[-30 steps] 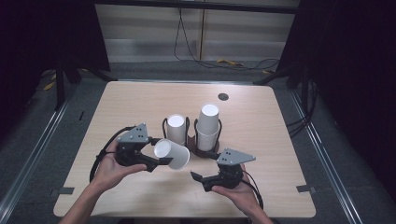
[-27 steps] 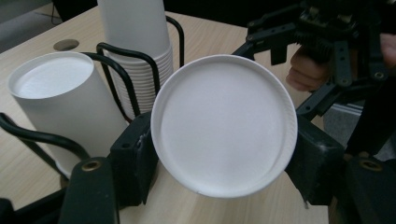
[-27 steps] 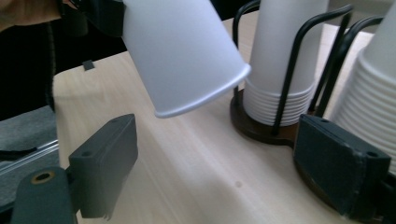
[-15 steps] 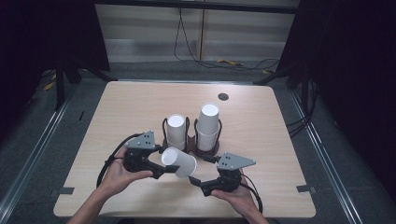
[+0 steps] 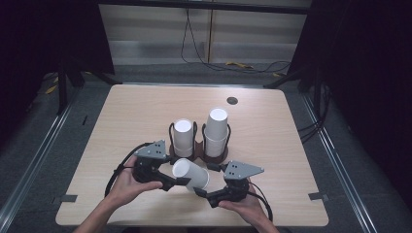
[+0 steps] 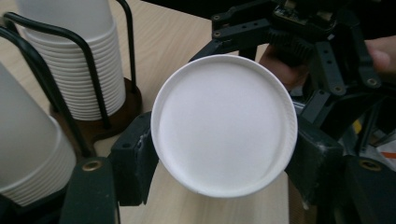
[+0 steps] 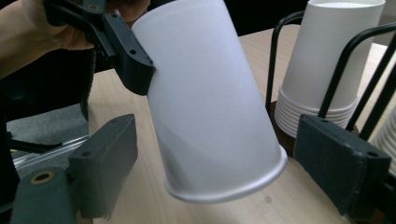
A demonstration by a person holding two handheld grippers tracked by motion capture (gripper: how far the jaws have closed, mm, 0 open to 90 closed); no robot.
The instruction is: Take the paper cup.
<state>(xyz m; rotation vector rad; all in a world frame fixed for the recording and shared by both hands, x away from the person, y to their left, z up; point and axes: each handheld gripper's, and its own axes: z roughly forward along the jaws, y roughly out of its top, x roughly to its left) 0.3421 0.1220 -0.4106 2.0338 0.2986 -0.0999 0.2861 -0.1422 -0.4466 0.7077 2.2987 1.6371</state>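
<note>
A single white paper cup (image 5: 190, 174) lies tilted on its side above the table's front middle, with my left gripper (image 5: 176, 178) shut on its base end. In the left gripper view the cup's flat bottom (image 6: 224, 130) faces the camera between both pads. My right gripper (image 5: 206, 179) comes in from the right and stands open around the cup's rim end. In the right gripper view the cup (image 7: 210, 107) hangs between the pads (image 7: 107, 163) with a gap on each side. Behind them, two stacks of white cups (image 5: 183, 136) (image 5: 216, 128) stand in black wire holders.
The wire holder (image 6: 100, 93) with its brown base sits just behind both grippers, close to the held cup. A round black grommet (image 5: 232, 100) is set in the wooden table (image 5: 291, 145) at the back. Cables trail from each gripper toward the front edge.
My left gripper has carried the cup right and toward the front. The right gripper has moved left, so its open jaws now stand around the cup's rim end.
</note>
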